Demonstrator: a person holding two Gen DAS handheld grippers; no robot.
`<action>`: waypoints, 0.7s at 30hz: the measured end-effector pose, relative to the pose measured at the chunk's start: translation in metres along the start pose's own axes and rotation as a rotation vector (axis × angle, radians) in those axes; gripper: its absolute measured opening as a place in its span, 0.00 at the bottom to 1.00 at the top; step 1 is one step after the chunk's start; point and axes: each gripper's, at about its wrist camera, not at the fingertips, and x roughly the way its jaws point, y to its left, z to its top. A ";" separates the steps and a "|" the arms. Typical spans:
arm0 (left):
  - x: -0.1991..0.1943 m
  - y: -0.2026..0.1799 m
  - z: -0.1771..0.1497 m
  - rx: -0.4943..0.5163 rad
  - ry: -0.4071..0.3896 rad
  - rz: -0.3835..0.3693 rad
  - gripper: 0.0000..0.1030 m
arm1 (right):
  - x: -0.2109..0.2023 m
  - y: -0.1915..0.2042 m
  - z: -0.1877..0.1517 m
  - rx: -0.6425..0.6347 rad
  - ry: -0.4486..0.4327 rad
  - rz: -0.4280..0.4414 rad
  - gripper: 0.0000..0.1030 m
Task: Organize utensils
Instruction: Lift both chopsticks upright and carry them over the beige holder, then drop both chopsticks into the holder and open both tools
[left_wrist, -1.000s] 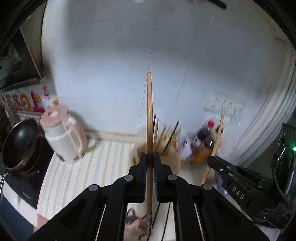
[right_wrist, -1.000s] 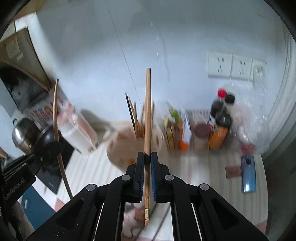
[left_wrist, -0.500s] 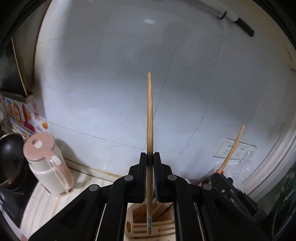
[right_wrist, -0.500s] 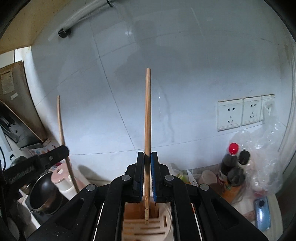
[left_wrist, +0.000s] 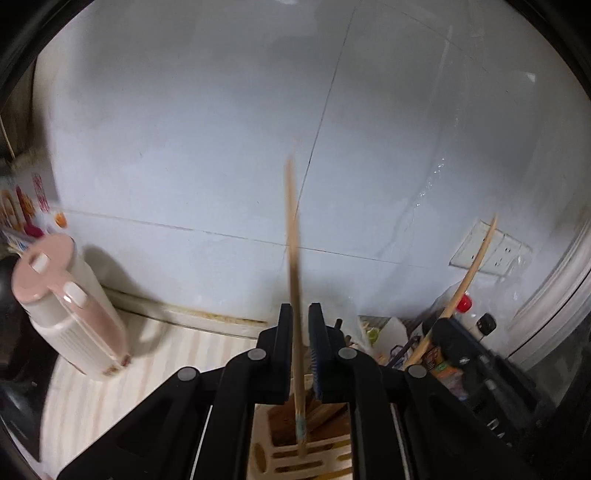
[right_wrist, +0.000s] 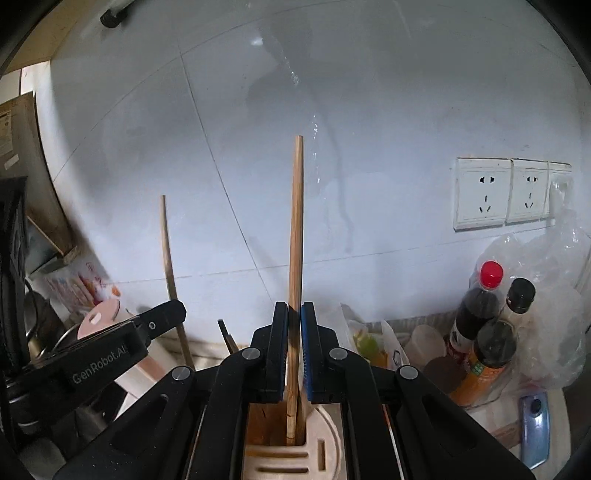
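Two chopsticks, one per gripper, over the slotted holder.

The left gripper (left_wrist: 300, 347) has spread, its blurred chopstick (left_wrist: 293, 280) loose between the jaws, tip down in the wooden holder (left_wrist: 291, 452); half a second ago it was pinched. The right gripper (right_wrist: 294, 347) looks parted around its upright chopstick (right_wrist: 295, 258), whose tip is in the holder (right_wrist: 325, 446). Far left stands a pink kettle (left_wrist: 70, 310); far right, two dark bottles (right_wrist: 480, 306) under wall sockets (right_wrist: 480, 192).
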 end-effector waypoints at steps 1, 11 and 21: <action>-0.008 -0.002 0.001 0.008 -0.007 0.009 0.21 | -0.003 -0.003 0.003 0.004 0.007 0.000 0.13; -0.041 0.024 0.002 -0.063 -0.022 0.050 0.77 | -0.037 -0.019 0.010 0.057 0.052 0.010 0.25; -0.038 0.047 -0.158 0.033 0.279 0.147 0.77 | -0.051 -0.058 -0.104 0.180 0.485 0.014 0.25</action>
